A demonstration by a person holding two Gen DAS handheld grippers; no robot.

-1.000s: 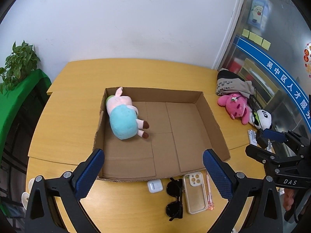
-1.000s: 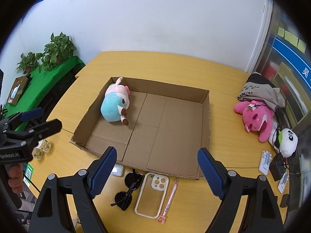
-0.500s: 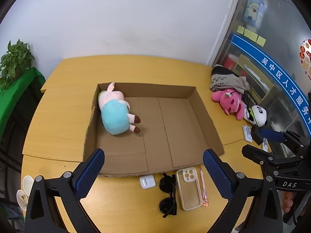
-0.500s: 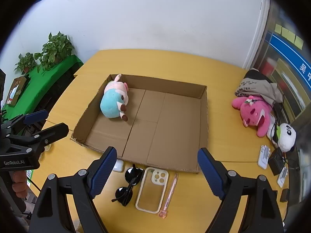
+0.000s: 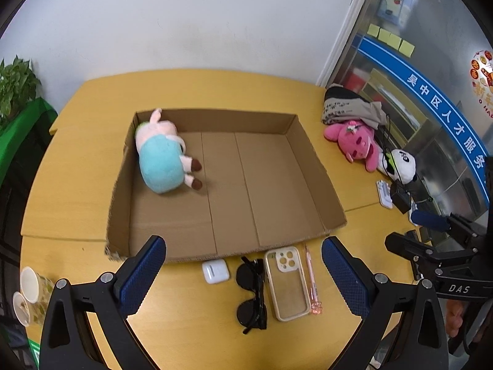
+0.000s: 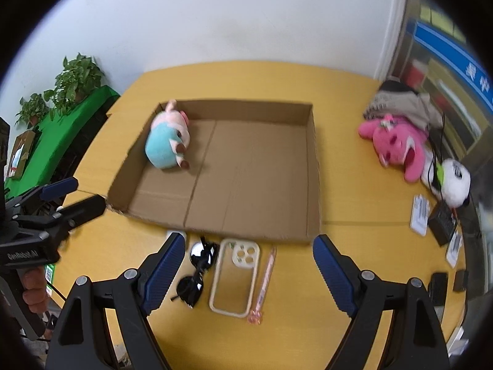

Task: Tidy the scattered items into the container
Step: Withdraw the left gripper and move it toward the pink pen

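Cardboard box [image 5: 271, 185] sits open mid table [image 5: 80, 185], pig plush [image 5: 160, 157] lying in its far-left corner. Along box's near wall, on the table, in a row L to R: white earbud case [image 5: 215, 272], black sunglasses [image 5: 252, 293], clear phone case [image 5: 287, 282], pink pen [image 5: 311, 280]. Left gripper [image 5: 243, 273] open, nothing btwn pads, above that row. Right gripper [image 6: 249, 273] also open & empty, over sunglasses and phone case. Pink plush [image 5: 357, 143] and panda plush [image 5: 400, 166] lie well off to box's right

Both wrist views look steeply down — sharing the cardboard box [image 5: 234, 185] and table [image 5: 77, 166].
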